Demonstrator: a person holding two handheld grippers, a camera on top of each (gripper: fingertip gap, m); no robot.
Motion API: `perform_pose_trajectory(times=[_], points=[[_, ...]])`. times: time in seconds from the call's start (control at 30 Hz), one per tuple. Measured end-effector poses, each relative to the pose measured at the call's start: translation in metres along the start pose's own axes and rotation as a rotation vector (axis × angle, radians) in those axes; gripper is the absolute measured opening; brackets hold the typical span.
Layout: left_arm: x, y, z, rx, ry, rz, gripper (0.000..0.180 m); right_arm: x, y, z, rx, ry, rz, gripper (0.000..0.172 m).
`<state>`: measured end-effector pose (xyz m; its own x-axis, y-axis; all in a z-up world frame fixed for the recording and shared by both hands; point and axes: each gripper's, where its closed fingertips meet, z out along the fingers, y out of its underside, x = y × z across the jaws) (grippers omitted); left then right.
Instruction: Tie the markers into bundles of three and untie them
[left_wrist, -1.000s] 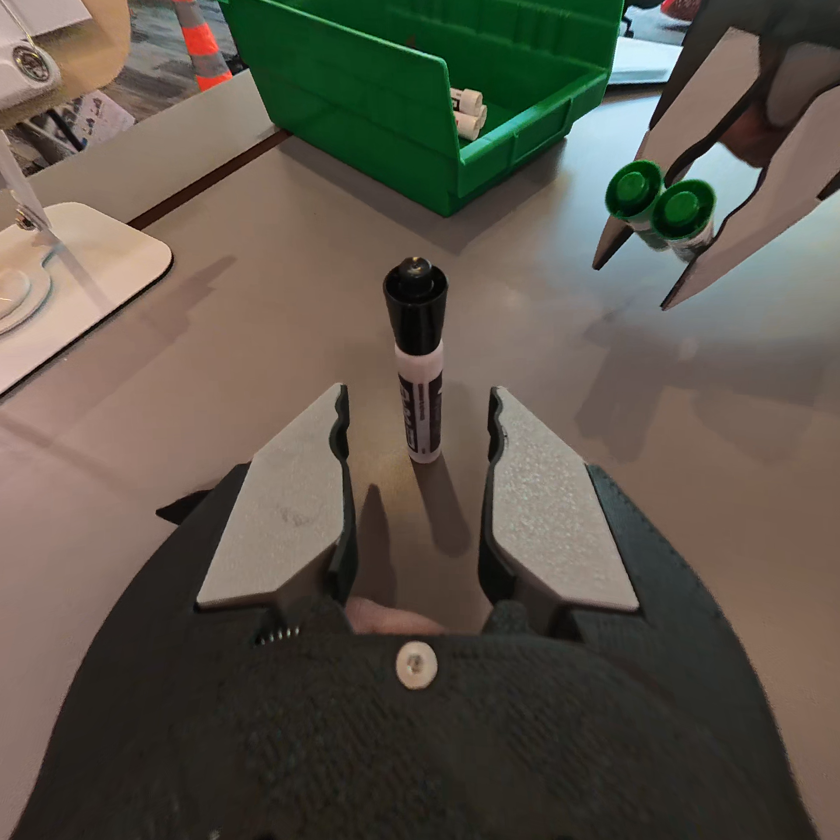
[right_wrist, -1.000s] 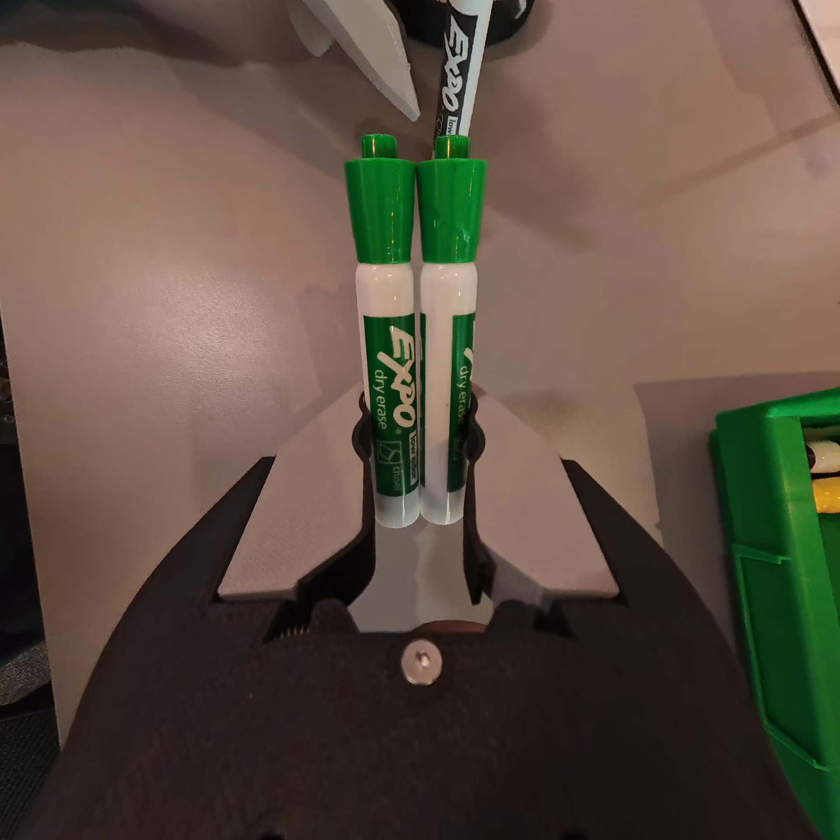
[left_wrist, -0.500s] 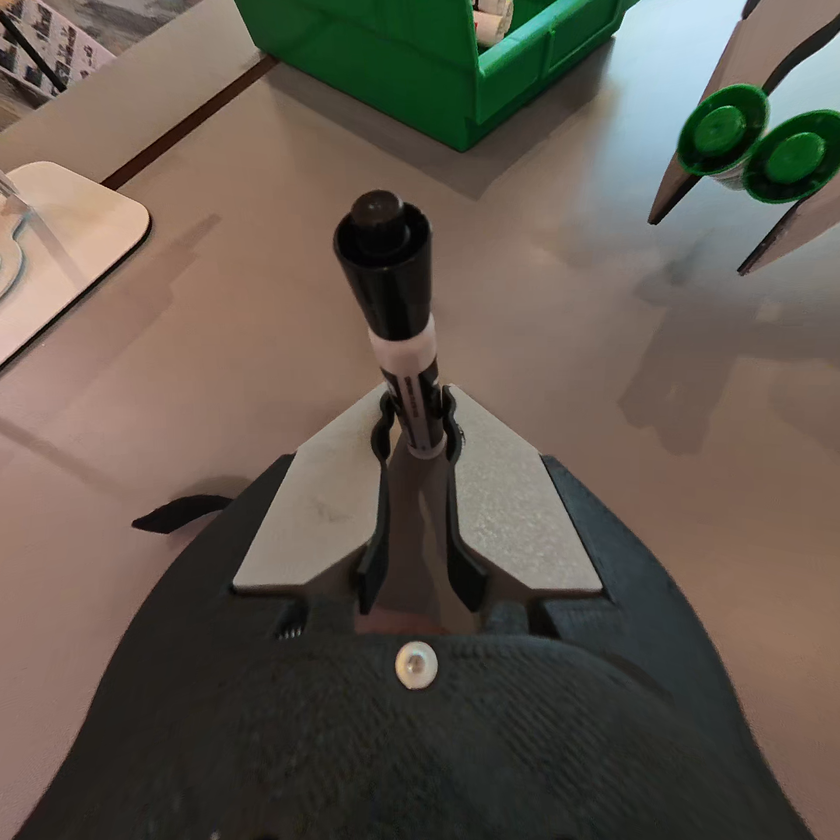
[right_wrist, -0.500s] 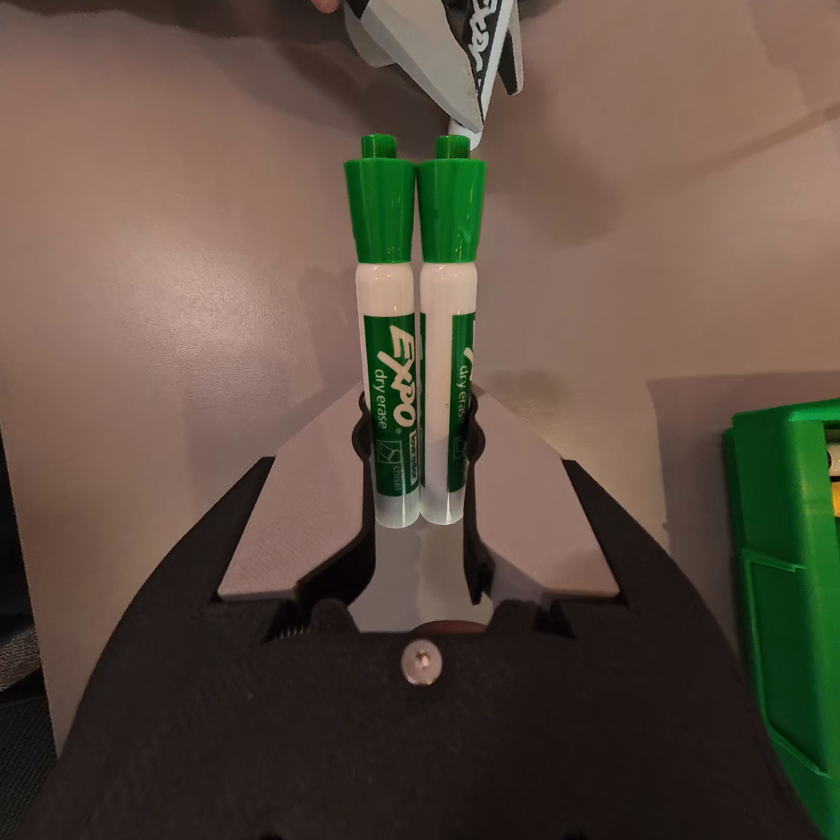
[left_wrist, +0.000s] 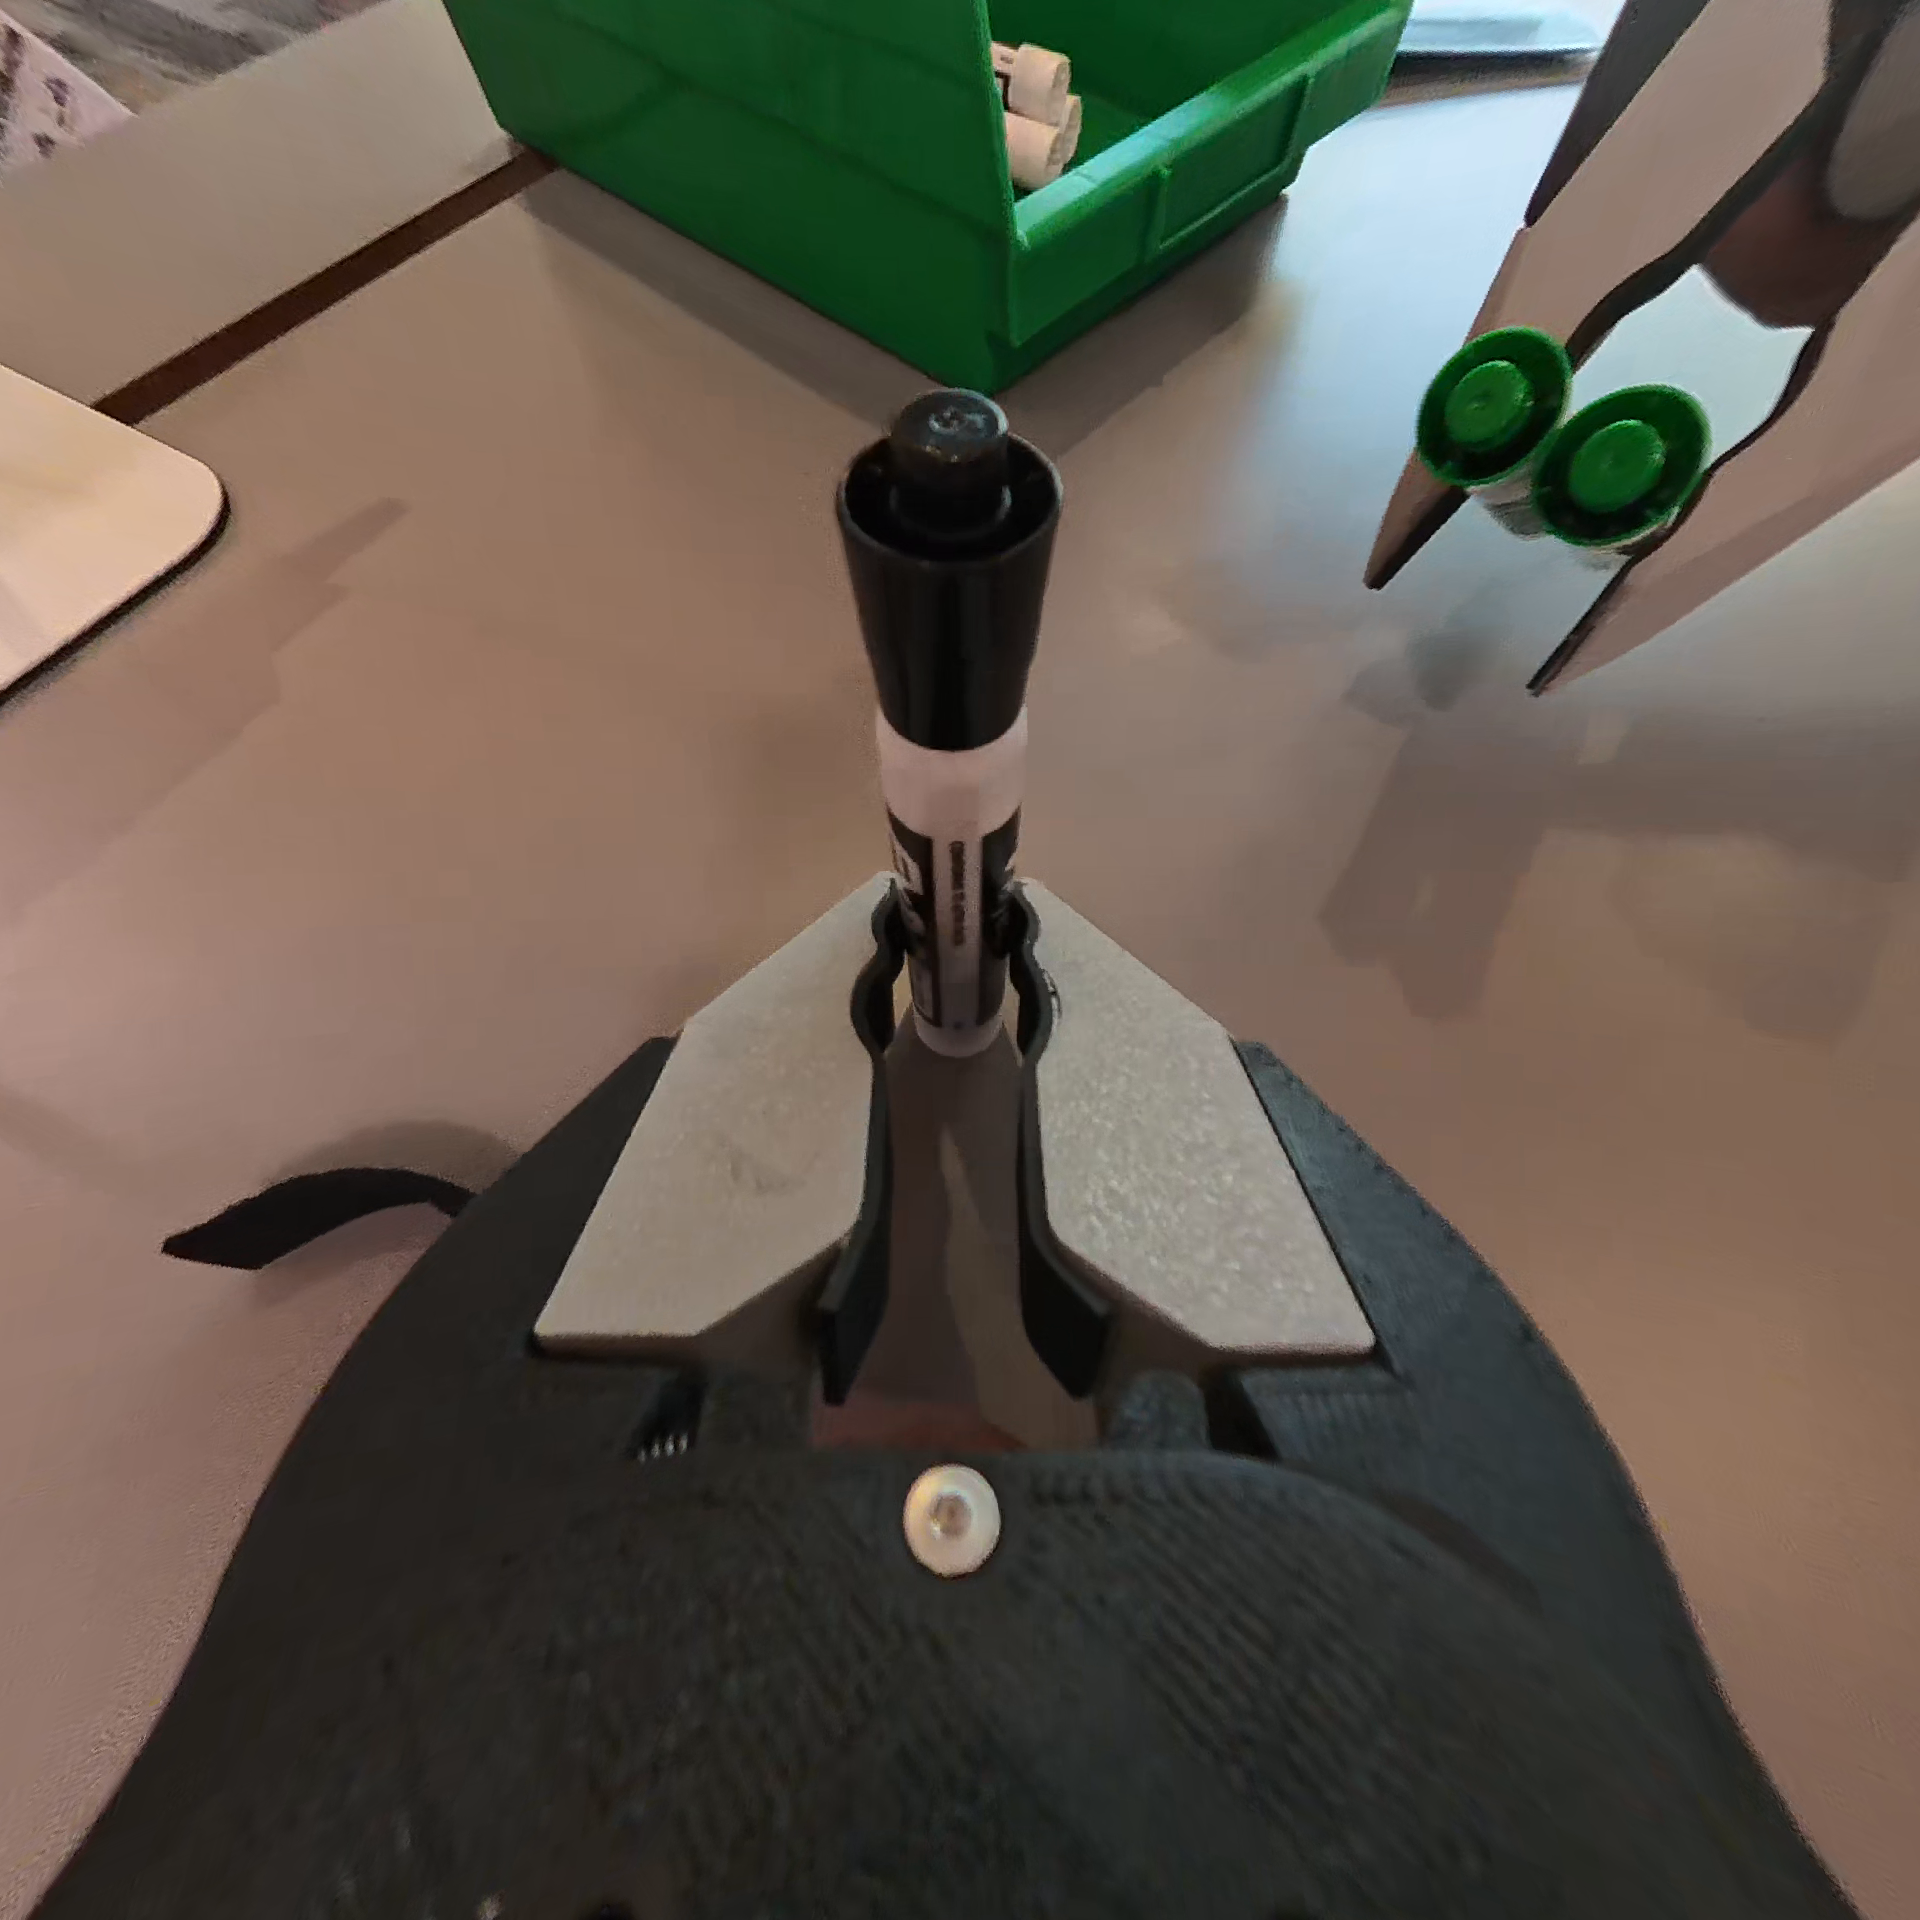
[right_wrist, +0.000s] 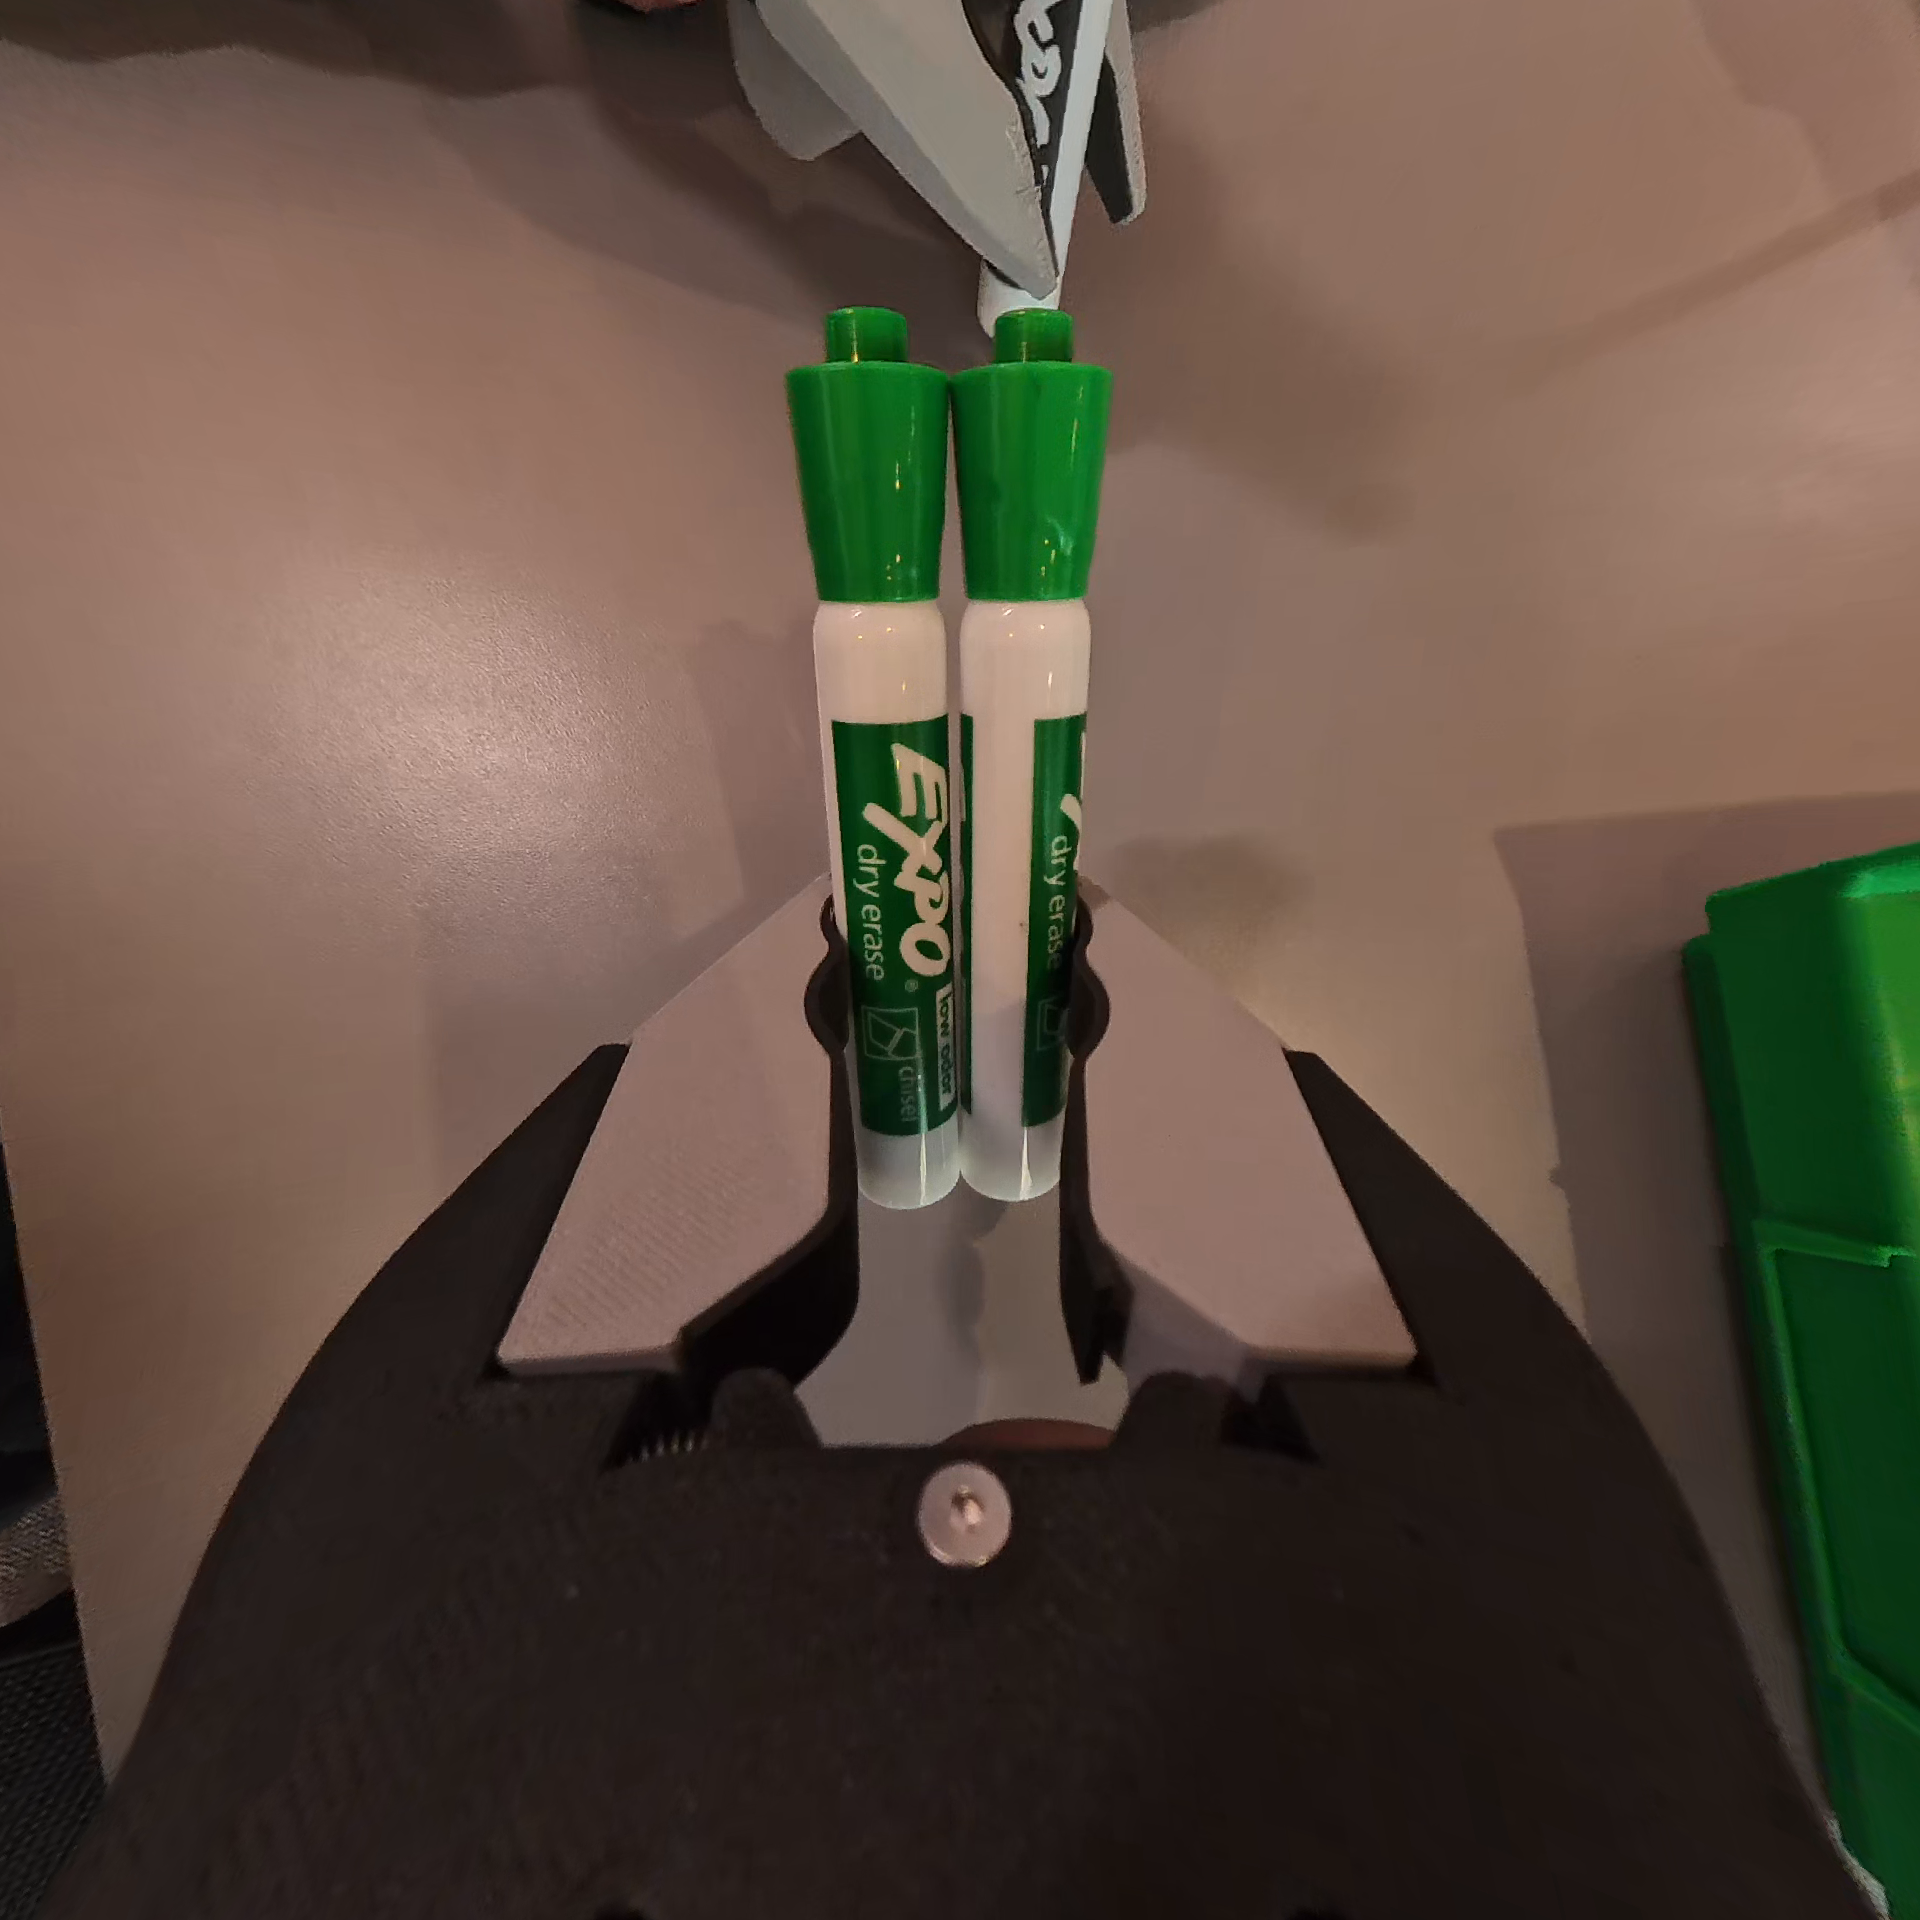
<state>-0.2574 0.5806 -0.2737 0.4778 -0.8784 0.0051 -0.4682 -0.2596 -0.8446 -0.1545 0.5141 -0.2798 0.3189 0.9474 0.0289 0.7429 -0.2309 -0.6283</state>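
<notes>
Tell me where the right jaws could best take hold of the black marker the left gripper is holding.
Judging by its pose, the white barrel band just below the cap of the black marker. The left gripper is clamped on the rear of the barrel, so that band is free and straight-sided, while the cap tapers. Come from the side, across the barrel. The right gripper first has to free itself of the two green markers.

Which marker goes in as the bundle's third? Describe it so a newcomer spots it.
Start at the green bin on the grey table. In front of it, the left tongs pinch one marker by its barrel. It alone has a black cap; the two markers in the right tongs have green caps.
</notes>
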Motion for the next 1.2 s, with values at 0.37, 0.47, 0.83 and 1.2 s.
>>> perform_pose_trajectory(times=[0.37, 0.47, 0.83, 1.2], points=[[-0.001, -0.020, -0.015, 0.076, -0.036, 0.020, 0.043, -0.001, 0.002, -0.002, 0.020, -0.001, 0.007, 0.036], [0.000, -0.040, -0.034, 0.158, -0.030, 0.022, 0.048, -0.003, 0.003, -0.003, 0.015, -0.003, 0.005, 0.036], [0.003, -0.064, -0.059, -0.250, 0.119, 0.351, 0.063, -0.009, -0.003, -0.010, 0.023, -0.010, -0.018, 0.036], [-0.010, -0.033, -0.042, -0.827, 0.128, 0.520, 0.046, -0.010, 0.001, -0.017, 0.066, -0.011, -0.013, 0.036]])
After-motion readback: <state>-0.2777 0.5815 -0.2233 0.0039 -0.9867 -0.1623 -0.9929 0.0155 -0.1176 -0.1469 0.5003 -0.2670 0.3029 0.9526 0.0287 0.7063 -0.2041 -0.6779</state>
